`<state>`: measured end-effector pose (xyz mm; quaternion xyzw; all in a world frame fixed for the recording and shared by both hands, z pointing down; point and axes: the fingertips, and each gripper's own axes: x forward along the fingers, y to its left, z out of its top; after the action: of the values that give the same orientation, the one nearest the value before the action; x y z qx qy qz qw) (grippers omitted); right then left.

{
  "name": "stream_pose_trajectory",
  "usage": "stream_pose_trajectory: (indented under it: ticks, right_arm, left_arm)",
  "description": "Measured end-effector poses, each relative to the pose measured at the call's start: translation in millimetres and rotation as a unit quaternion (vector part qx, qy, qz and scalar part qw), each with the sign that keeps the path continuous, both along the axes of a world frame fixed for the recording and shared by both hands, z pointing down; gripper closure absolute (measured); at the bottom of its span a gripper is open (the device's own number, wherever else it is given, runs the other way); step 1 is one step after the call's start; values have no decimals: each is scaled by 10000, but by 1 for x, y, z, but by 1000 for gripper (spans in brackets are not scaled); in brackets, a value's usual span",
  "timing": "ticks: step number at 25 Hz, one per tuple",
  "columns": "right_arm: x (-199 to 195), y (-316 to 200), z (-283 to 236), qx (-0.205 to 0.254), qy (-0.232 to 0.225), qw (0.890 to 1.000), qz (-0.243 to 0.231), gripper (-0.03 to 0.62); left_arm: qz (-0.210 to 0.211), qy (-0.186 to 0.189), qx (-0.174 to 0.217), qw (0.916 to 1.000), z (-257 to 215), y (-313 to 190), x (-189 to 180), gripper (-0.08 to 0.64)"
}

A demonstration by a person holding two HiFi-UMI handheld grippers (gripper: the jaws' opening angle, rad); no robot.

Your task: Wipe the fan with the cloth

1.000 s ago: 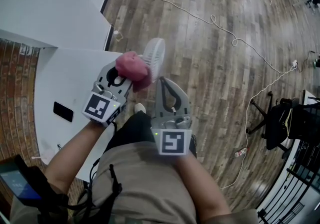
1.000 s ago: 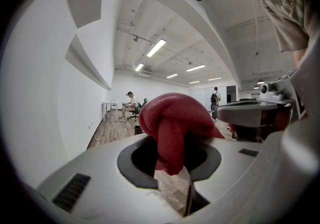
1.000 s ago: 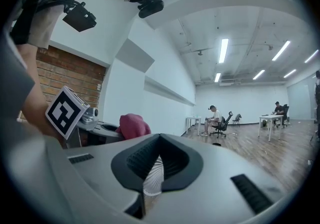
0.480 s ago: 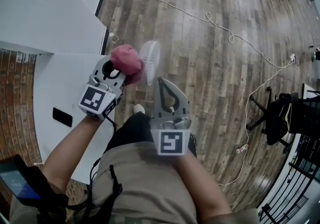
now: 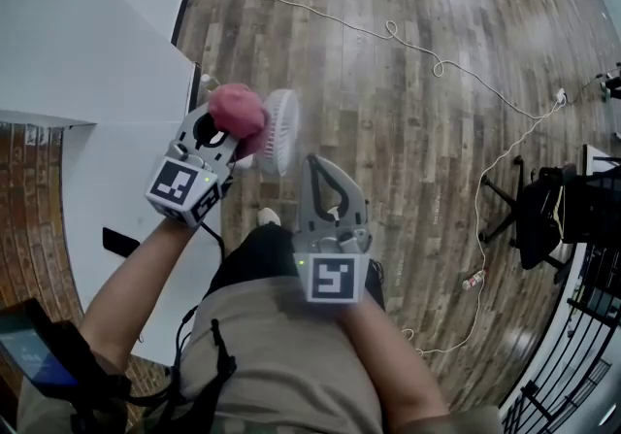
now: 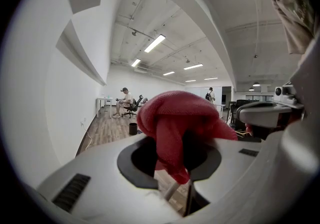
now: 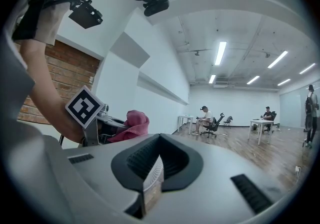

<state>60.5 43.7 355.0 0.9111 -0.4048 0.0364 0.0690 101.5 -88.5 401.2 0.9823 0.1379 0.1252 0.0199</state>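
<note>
Your left gripper (image 5: 233, 136) pinches the cloth (image 5: 236, 109) beside the fan (image 5: 278, 131), which your right gripper (image 5: 312, 162) clamps, past the table (image 5: 107, 180) edge, over open floor (image 5: 437, 150).

Bright ceiling strip lights (image 7: 220, 52); fisheye edge warp; dark vignette; foreground soft.

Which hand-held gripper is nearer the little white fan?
Right. The right hand-held gripper is clamped on the fan; the left hand-held gripper, holding the red cloth, is just beside it.
</note>
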Motion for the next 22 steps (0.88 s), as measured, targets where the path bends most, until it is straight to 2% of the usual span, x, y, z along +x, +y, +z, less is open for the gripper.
stream_pose_trajectory:
  ticks: [3,6,9,13,15,18,22]
  right_arm:
    - [6,6,-3,39,6,9999,127,595]
    - [11,15,-4,-10,130,9999,-10,595]
    - [19,20,1,-68,151,9995,-286,595]
    - [36,29,8,-3,-117,9987,-505,595]
    - [42,31,10,2,-104,9983,-573,595]
    - [46,27,19,-146,-329,9979,-543,595]
    - [63,20,7,-18,-100,9990,-443,595]
  left_arm:
    - [109,-37,41,9999,3,2,7,451]
    - [81,-140,78,9998,9,4,12,453]
    - [-88,-171,159,9997,10,2,19,453]
    - [-369,-181,302,9987,15,-1,24,453]
    - [-498,-131,212,9984,17,-2,22,453]
    - [-646,-74,81,9979,19,-12,15,454]
    - [-586,-156,-17,9982,26,-12,15,454]
